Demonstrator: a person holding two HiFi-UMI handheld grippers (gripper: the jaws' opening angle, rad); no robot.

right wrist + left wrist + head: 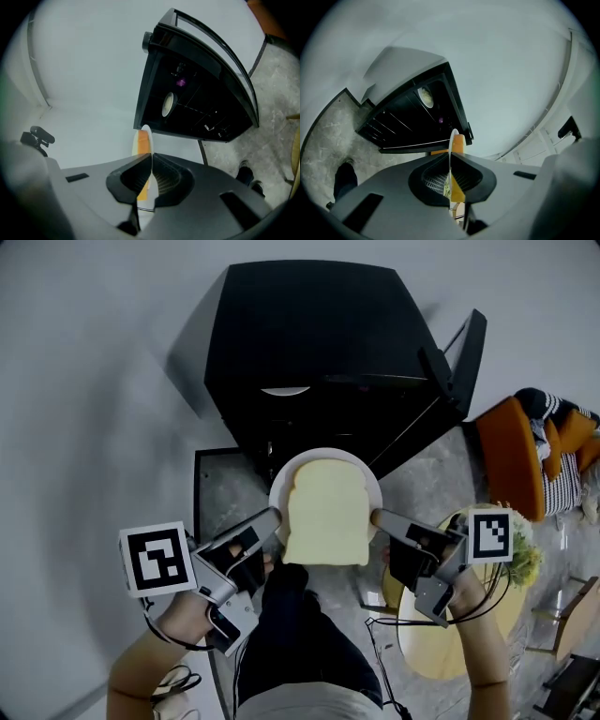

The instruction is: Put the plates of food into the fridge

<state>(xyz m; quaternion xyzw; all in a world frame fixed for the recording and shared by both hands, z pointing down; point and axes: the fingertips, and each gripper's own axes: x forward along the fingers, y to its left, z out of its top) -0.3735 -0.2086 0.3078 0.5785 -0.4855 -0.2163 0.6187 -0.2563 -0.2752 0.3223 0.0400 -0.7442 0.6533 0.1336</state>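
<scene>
A white plate (pixel 367 482) with a pale slice of bread (pixel 326 517) on it is held level between both grippers, just in front of the open black fridge (pixel 309 343). My left gripper (pixel 272 521) is shut on the plate's left rim and my right gripper (pixel 378 518) on its right rim. In the left gripper view the plate (pixel 452 140) stands edge-on between the shut jaws of the left gripper (pixel 450 161), with the bread (pixel 459 143) beside it. The right gripper view shows the same: the plate (pixel 146 133), the bread (pixel 140 140) and the right gripper (pixel 151 161). Another white plate (pixel 284 391) lies on a shelf inside the fridge.
The fridge door (pixel 459 357) hangs open at the right. A round yellow table (pixel 450 615) with greens on it stands by my right arm, an orange chair (pixel 511 456) beyond it. The person's dark trouser leg (pixel 291 615) is below the plate, with cables on the stone floor.
</scene>
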